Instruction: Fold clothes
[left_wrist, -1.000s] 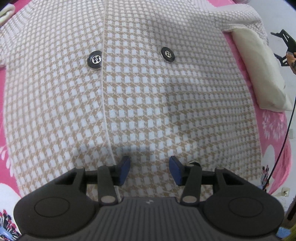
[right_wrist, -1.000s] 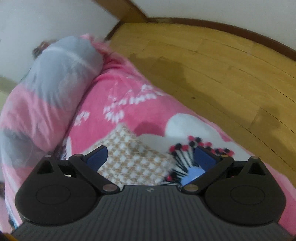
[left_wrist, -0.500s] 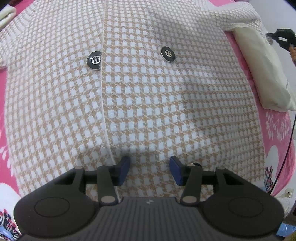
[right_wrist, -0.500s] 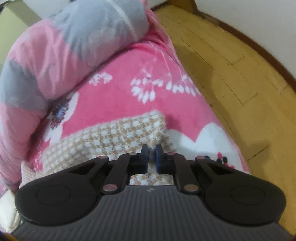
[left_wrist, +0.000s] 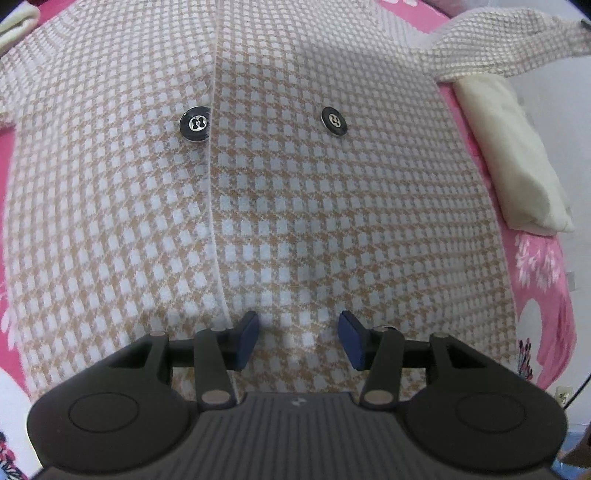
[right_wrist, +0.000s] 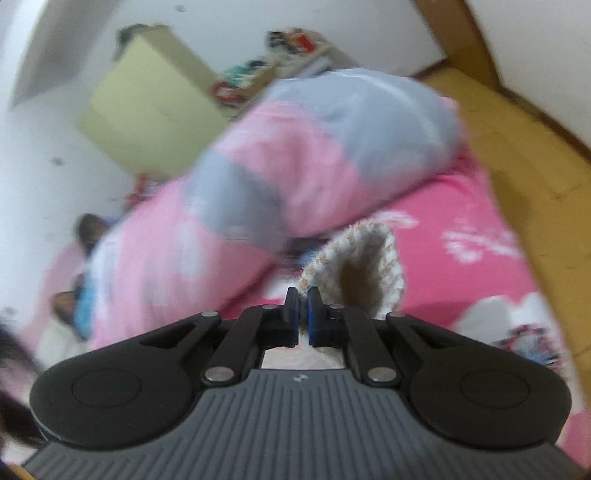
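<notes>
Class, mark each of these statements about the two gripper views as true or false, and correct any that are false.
1. The right gripper is shut on the cardigan's sleeve cuff. True.
2. The cardigan is plain blue. False: beige-and-white check.
3. Two dark buttons show on its front. True.
4. The left gripper is clamped on a button. False: its jaws stand apart over the fabric.
5. The blanket is green. False: pink.

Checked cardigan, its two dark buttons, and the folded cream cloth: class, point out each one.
Checked cardigan (left_wrist: 332, 229), left wrist view, front panel.
Left button (left_wrist: 194, 122), left wrist view, its centre.
Right button (left_wrist: 334, 120), left wrist view, its centre.
Folded cream cloth (left_wrist: 513, 158), left wrist view, top face.
</notes>
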